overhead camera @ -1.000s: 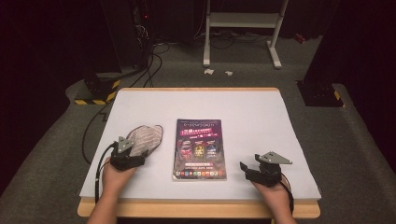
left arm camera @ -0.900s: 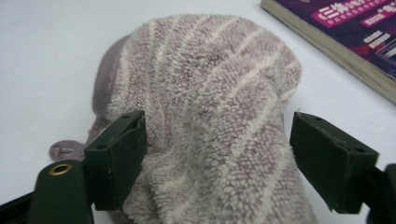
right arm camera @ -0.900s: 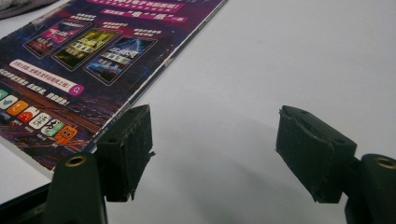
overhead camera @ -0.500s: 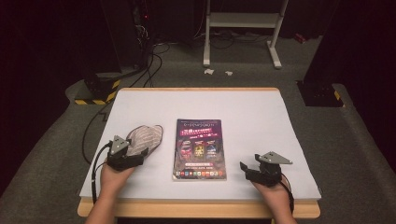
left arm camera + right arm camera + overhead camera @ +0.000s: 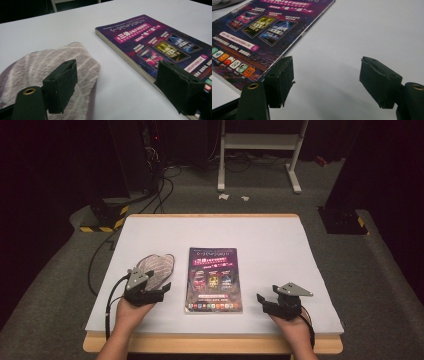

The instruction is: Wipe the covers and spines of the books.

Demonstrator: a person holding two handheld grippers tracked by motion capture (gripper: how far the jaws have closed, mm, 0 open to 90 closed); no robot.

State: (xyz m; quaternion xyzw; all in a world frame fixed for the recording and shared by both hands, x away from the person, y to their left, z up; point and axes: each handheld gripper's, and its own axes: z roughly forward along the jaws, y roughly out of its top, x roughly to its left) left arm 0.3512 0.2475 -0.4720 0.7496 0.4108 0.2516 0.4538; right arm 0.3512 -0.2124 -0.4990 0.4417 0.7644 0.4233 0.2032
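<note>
A purple-covered book lies closed in the middle of the white table. Left of it lies a crumpled pale striped towel. My left gripper hovers at the towel's near edge; its jaws have just been opening and stand open with nothing between them. In the left gripper view the towel is behind the left pad and the book behind the right one, with my left gripper over bare table. My right gripper rests open near the book's near right corner; in the right gripper view my right gripper frames bare table beside the book.
The table's wooden front edge runs just behind both hands. On the floor beyond the table are cables, a white metal stand and dark equipment.
My left gripper has shifted slightly to the right and lifted a little at the towel's near edge. The right gripper, the book and the towel have kept still.
</note>
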